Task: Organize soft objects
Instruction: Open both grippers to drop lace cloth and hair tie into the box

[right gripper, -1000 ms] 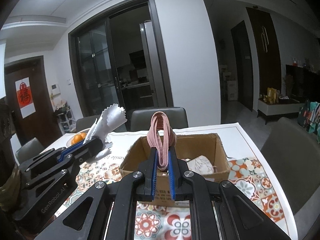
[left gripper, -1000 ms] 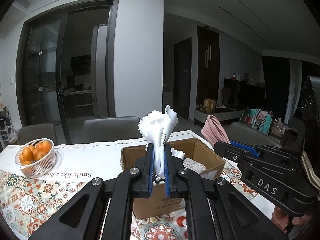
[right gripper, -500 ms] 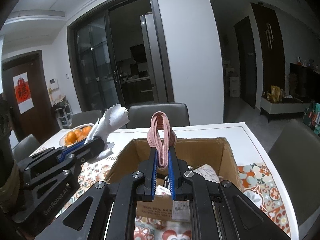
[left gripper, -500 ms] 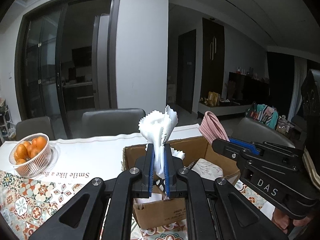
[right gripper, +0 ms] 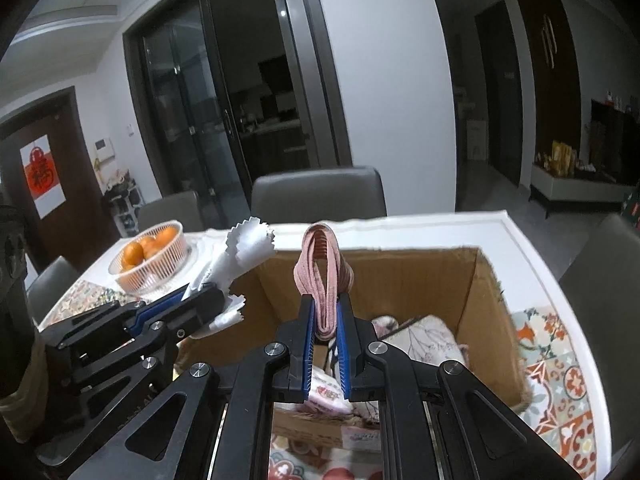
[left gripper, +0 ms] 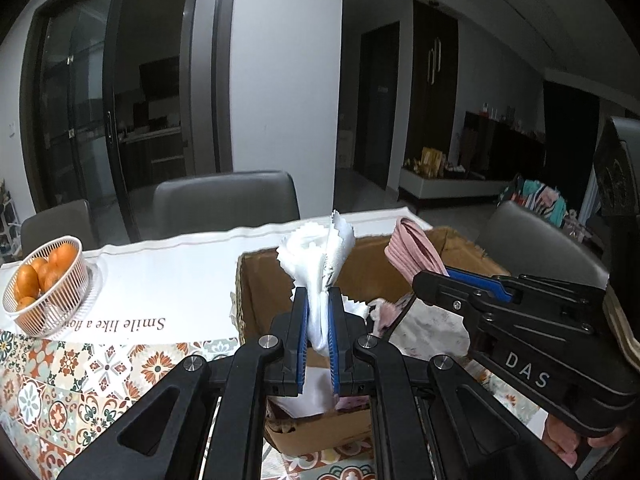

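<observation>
My left gripper (left gripper: 318, 296) is shut on a white cloth with zigzag edges (left gripper: 316, 256) and holds it over the near left part of an open cardboard box (left gripper: 256, 304). My right gripper (right gripper: 325, 300) is shut on a folded pink ribbed cloth (right gripper: 325, 264) and holds it over the same box (right gripper: 488, 300). Floral fabric items (right gripper: 424, 340) lie inside the box. The right gripper (left gripper: 444, 276) with the pink cloth (left gripper: 412, 248) shows in the left wrist view. The left gripper (right gripper: 208, 294) with the white cloth (right gripper: 244, 248) shows in the right wrist view.
A white basket of oranges (left gripper: 44, 280) stands at the far left of the table on a white runner (left gripper: 160, 280). The tablecloth (left gripper: 60, 376) is patterned. Grey chairs (left gripper: 224, 200) stand behind the table and one (right gripper: 604, 280) at its right.
Both grippers have moved forward and down over the box with their cloths. The box now looks nearer and larger in both views.
</observation>
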### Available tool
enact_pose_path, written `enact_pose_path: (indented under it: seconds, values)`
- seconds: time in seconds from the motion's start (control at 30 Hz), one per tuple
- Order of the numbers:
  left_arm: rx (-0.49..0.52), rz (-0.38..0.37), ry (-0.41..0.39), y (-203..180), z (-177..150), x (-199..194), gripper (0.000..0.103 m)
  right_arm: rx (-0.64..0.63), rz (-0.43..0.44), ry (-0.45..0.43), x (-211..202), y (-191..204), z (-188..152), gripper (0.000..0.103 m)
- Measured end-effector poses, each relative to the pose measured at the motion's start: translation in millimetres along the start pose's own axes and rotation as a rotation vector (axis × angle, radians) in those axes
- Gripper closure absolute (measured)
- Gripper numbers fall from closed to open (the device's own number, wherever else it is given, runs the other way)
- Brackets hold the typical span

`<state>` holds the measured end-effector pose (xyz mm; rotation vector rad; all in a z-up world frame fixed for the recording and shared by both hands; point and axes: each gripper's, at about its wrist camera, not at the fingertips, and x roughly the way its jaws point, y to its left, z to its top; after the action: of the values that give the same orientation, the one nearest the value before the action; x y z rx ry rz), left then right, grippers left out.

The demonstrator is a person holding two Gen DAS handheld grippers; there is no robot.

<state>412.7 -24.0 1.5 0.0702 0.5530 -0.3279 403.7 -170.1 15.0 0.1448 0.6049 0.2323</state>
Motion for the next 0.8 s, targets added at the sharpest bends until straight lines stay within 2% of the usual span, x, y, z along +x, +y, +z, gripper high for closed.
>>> enact_pose_path:
  seconds: [0.13,0.23,0.3,0.37,0.4,0.47,0.6,0.67,0.8]
  values:
    - [0.006,0.009,0.017,-2.4,-2.1,9.4,0.092,0.014,0.003,0.038,13.3,-5.5,-4.0,0.091]
    - [0.013,0.011,0.026,-5.4,-2.8,13.7,0.086,0.024,-0.003,0.054,18.7,-9.3,-5.8,0.088]
    - [0.015,0.013,0.029,-6.3,-2.4,15.0,0.079,0.035,-0.004,0.062,20.8,-12.4,-6.1,0.072]
    - [0.019,0.023,0.027,-7.3,-2.8,15.0,0.076,0.043,-0.011,0.061,21.1,-15.1,-6.6,0.069]
    - [0.019,0.028,0.024,-7.1,-3.1,14.8,0.075,0.042,-0.015,0.062,20.8,-15.7,-6.5,0.069]
    - [0.021,0.035,0.025,-7.4,-3.1,14.7,0.066,0.046,-0.021,0.053,18.5,-17.4,-6.3,0.069]
    - [0.016,0.055,0.013,-6.6,-3.4,8.1,0.064,0.047,-0.037,0.04,11.9,-17.7,-6.2,0.069]
    - [0.011,0.071,0.001,-7.4,-3.8,1.1,0.057,0.043,-0.053,0.025,5.0,-16.7,-6.6,0.069]
    - [0.005,0.109,-0.025,-10.0,-6.3,-18.9,0.054,0.03,-0.065,-0.004,-11.7,-13.7,-8.2,0.069]
